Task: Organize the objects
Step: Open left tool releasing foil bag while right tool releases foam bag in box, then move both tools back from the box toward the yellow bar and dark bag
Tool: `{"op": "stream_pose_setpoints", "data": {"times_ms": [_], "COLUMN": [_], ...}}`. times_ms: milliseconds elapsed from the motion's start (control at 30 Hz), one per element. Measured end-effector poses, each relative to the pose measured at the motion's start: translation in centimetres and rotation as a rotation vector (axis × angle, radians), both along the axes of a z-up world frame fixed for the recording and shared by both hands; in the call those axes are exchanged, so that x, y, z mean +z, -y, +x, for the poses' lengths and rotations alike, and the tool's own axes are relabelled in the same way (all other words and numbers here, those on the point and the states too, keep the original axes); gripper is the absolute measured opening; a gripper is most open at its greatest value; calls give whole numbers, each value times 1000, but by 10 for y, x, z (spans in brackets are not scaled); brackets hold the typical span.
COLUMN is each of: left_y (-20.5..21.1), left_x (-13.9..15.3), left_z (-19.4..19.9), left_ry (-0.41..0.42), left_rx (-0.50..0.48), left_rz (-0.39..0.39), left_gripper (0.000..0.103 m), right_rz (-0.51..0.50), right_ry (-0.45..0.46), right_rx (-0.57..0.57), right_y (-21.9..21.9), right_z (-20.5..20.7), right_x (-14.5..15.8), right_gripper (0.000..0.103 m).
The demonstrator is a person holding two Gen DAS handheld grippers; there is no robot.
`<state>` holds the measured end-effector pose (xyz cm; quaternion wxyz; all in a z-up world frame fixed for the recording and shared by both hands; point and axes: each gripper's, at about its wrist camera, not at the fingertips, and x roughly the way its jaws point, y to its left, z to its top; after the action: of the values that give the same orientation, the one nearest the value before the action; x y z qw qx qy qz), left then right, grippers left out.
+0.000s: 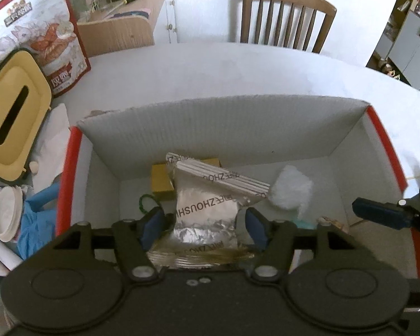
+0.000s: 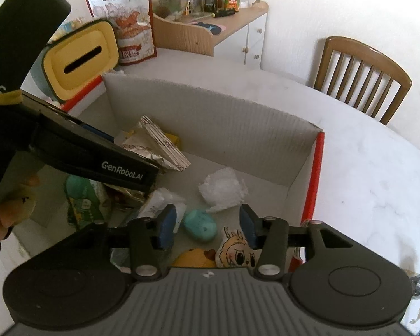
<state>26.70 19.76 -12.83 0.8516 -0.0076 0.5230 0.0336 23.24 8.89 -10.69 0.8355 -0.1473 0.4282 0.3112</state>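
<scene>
A white cardboard box with red edges (image 1: 67, 182) stands on the round white table (image 1: 238, 67). My left gripper (image 1: 203, 229) hangs over the box's near side, shut on the lower part of a crumpled silver foil pouch (image 1: 207, 210) that leans up toward a small yellow box (image 1: 161, 179). In the right wrist view the foil pouch (image 2: 156, 145) sticks out past the left gripper's black housing (image 2: 120, 165). My right gripper (image 2: 207, 226) is open with nothing between its fingers, above a teal egg-shaped thing (image 2: 200, 225) and a cartoon-face plush (image 2: 238, 252) in the box.
Also in the box: a white fluffy wad (image 2: 224, 190), a green bead loop (image 1: 142, 204), a green carton (image 2: 81, 201). Left of the box sit a yellow tissue box (image 1: 11, 117), snack bag (image 1: 42, 28), blue bag (image 1: 36, 218) and white bowl (image 1: 5, 212). A wooden chair (image 1: 285, 16) stands behind the table.
</scene>
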Motion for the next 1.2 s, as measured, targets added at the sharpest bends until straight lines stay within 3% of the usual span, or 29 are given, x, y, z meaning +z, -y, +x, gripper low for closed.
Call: {"op": "stream_pose_setpoints", "data": {"times_ms": [700, 1200], "left_y": [18, 61], "left_x": [66, 87], "left_z": [-49, -77], "left_ry": [167, 221], "left_rx": [-36, -109], "left_rz": [-46, -76], "left_gripper": [76, 84], "right_rz": [171, 249], "right_ry": [60, 68], "right_rx": [-27, -85], "right_y": [63, 132], "right_z": [-38, -53], "right_x": [70, 90], "right_gripper": [66, 73]}}
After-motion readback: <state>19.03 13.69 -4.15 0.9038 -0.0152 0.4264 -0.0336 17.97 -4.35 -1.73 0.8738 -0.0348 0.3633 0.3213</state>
